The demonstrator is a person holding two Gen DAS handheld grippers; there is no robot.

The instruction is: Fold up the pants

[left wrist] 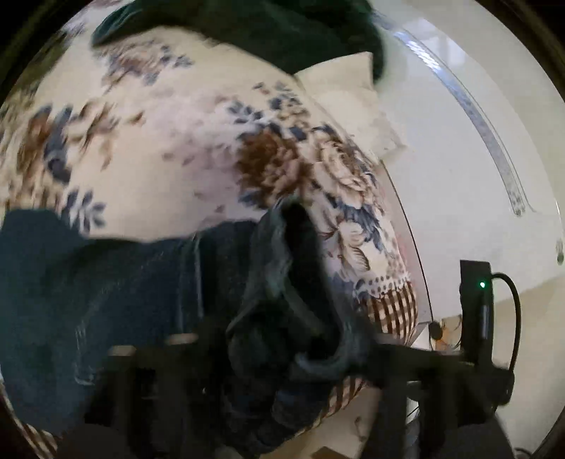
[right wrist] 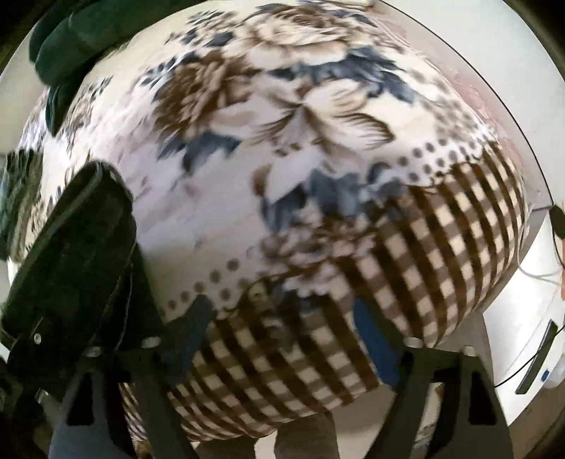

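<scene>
Dark blue pants [left wrist: 116, 293] lie on a floral bedspread [left wrist: 176, 148] across the lower left of the left wrist view. My left gripper [left wrist: 293, 356] is shut on a bunched edge of the pants [left wrist: 282, 268], which stands up in front of the lens and hides the fingertips. In the right wrist view my right gripper [right wrist: 282, 339] is open above the checked border of the bedspread [right wrist: 406, 247], with nothing between its fingers [right wrist: 190, 317]. The left gripper's black body [right wrist: 70, 254] shows at the left of that view.
A dark green garment [left wrist: 268, 31] lies at the far end of the bed beside a white pillow [left wrist: 346, 91]. The bed edge [left wrist: 416, 268] runs down the right, with white floor [left wrist: 459, 176] beyond. White furniture [right wrist: 529, 335] stands right of the bed.
</scene>
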